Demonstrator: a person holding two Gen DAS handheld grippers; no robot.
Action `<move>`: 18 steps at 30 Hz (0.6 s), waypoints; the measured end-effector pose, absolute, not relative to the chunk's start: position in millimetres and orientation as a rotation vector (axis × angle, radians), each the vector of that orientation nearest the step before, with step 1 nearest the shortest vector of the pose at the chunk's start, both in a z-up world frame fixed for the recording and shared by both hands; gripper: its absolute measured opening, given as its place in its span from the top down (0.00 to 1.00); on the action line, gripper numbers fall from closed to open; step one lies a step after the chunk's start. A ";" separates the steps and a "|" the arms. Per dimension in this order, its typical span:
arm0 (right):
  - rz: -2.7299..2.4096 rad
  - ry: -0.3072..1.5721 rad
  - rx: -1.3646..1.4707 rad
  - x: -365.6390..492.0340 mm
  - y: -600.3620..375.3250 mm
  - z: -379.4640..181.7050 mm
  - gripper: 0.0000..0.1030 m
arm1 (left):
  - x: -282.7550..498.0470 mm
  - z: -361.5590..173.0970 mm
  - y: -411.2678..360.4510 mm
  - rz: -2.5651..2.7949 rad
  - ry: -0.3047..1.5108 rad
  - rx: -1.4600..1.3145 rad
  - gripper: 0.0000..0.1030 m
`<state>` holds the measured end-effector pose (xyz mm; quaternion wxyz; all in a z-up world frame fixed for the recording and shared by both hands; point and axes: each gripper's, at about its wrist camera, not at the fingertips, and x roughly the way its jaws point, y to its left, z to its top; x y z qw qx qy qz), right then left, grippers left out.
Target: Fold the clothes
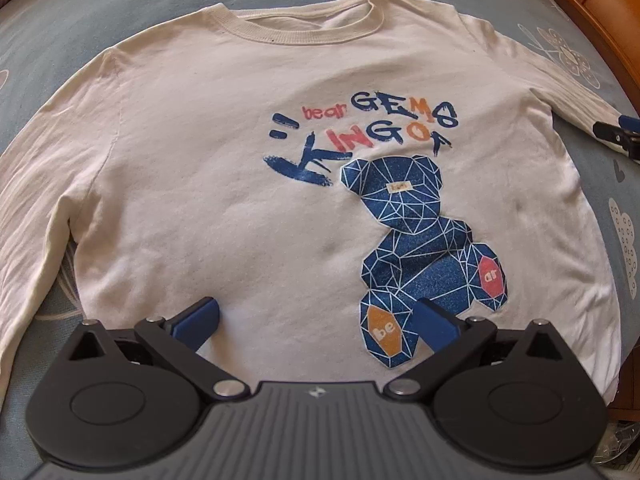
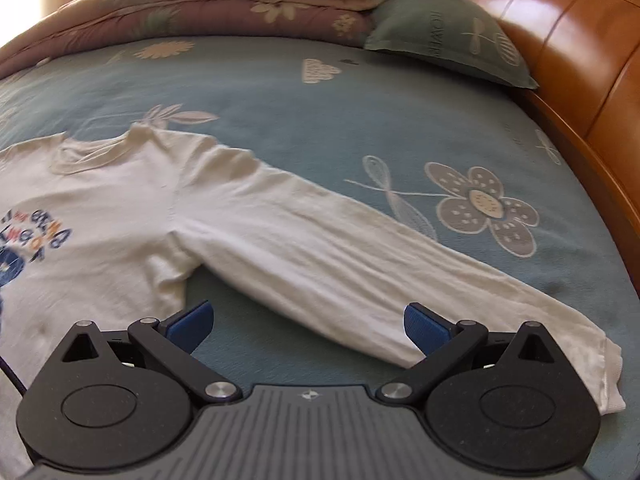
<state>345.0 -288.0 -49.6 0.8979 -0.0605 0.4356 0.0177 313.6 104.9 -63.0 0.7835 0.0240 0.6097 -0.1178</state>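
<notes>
Left tongs (image 1: 316, 322): blue pads spread wide apart, holding nothing, positioned above the lower front of the shirt (image 1: 224, 184), just beside the bear print (image 1: 420, 248). Right tongs (image 2: 308, 326): likewise spread apart and empty, straddling the forearm of the shirt's sleeve (image 2: 360, 276), near the cuff (image 2: 600, 376).

Count: one cream long-sleeved shirt, lying flat and face up, both sleeves extended outward. One printed bear and one block of lettering (image 1: 368, 128) on the chest.

Surface: a bed with a blue-grey floral sheet (image 2: 280, 92). One green pillow (image 2: 452, 44) and one folded quilt (image 2: 224, 4) at the far end. Wooden bed frame (image 2: 568, 56) along the side.
</notes>
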 end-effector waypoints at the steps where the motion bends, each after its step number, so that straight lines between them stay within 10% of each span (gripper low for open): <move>1: 0.004 0.916 -0.107 350.5 -302.2 -56.2 0.00 | 313.7 -63.4 103.0 -0.250 1.319 0.063 0.01; 18: -0.225 0.961 0.143 330.8 -416.2 -72.7 0.00 | 318.2 -65.0 96.5 -0.236 1.383 0.140 0.01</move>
